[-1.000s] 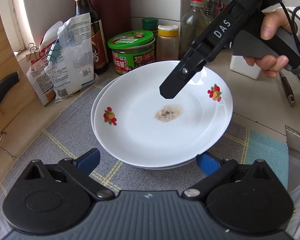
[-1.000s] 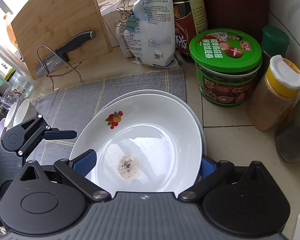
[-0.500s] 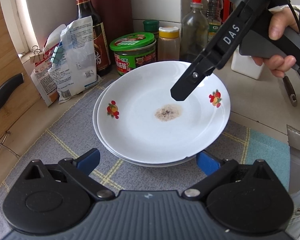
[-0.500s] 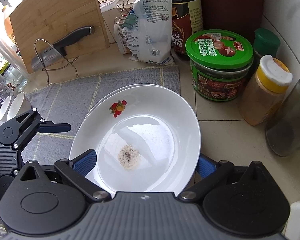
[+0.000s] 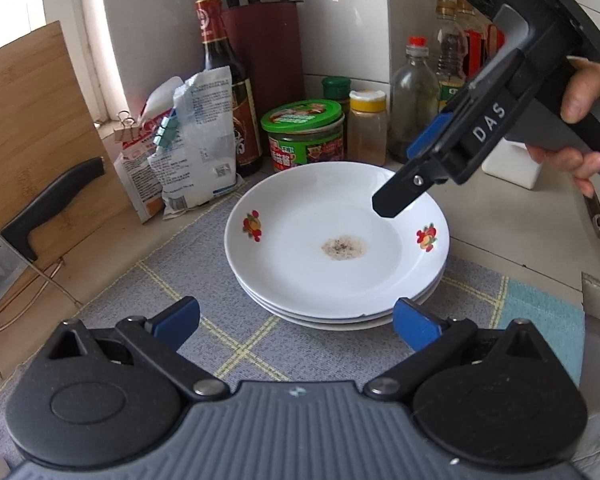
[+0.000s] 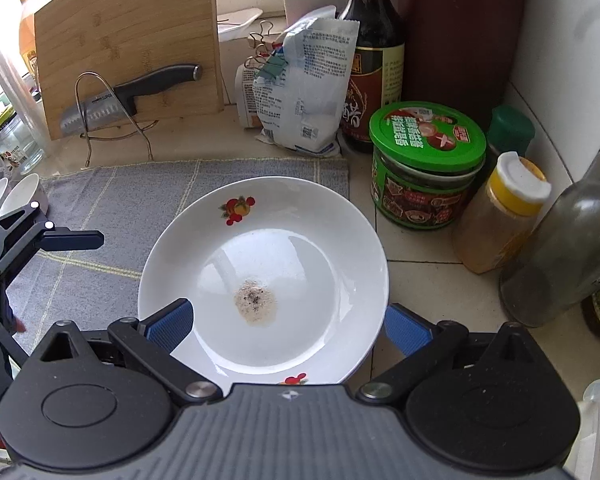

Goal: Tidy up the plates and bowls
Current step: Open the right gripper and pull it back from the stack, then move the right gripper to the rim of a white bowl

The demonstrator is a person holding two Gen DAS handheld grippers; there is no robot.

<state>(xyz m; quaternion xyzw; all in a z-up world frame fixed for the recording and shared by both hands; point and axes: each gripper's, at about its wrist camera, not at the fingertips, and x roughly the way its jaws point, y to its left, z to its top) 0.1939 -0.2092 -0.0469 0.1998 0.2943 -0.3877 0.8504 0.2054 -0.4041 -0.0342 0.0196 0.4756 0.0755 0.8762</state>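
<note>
A stack of white plates with small fruit prints sits on a grey checked mat at the back corner of a tiled desk, and the top plate carries a speckled smear in its middle. The left gripper hangs just short of the stack's near edge, its blue-padded fingers spread wide and holding nothing. The right gripper, gripped by a hand, hovers over the far side of the stack with its fingers wide apart and empty, one pad above the plate and the other off its rim. Along the white tiled wall stand a soy bottle, a clipped bag, a green-lidded jar, a yellow-capped shaker and a glass bottle. To the left a wooden board leans by the window with a knife in a wire rack before it
</note>
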